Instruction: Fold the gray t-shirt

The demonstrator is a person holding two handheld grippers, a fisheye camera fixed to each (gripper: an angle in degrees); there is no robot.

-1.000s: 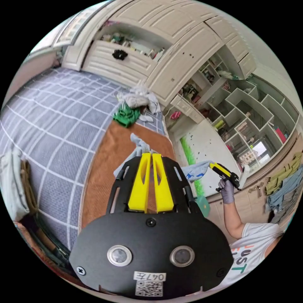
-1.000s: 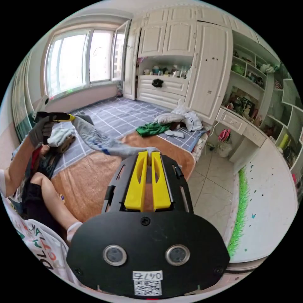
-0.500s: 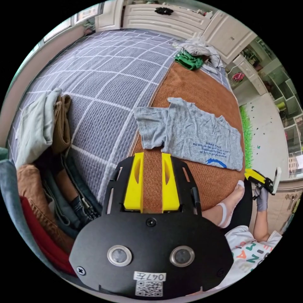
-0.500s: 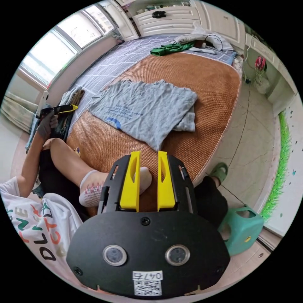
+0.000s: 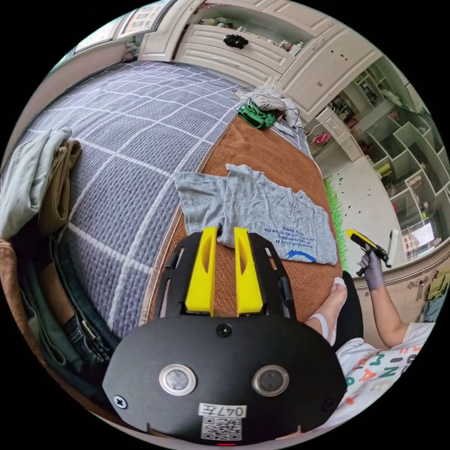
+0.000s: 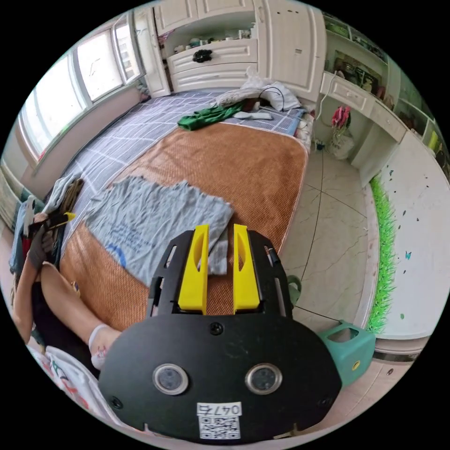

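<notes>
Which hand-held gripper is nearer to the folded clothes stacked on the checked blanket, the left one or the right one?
Left. The left hand-held gripper hangs close beside the folded clothes; the right hand-held gripper hovers at the gray t-shirt's opposite end.

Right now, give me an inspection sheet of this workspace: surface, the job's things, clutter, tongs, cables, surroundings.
Surface: brown woven mat on a bed, beside a gray checked bedspread.
Job's things: gray t-shirt spread on the mat, print up, one sleeve reaching onto the bedspread; not yet folded.
Clutter: green garment and pale clothes at the far end; stacked clothes beside the bedspread.
Tongs: left tongs open at the shirt's near edge; right tongs open above the other sleeve; neither grips cloth.
Cables: a thin dark cord on the far pile.
Surroundings: white cupboards, window, teal stool on the tiled floor.
</notes>
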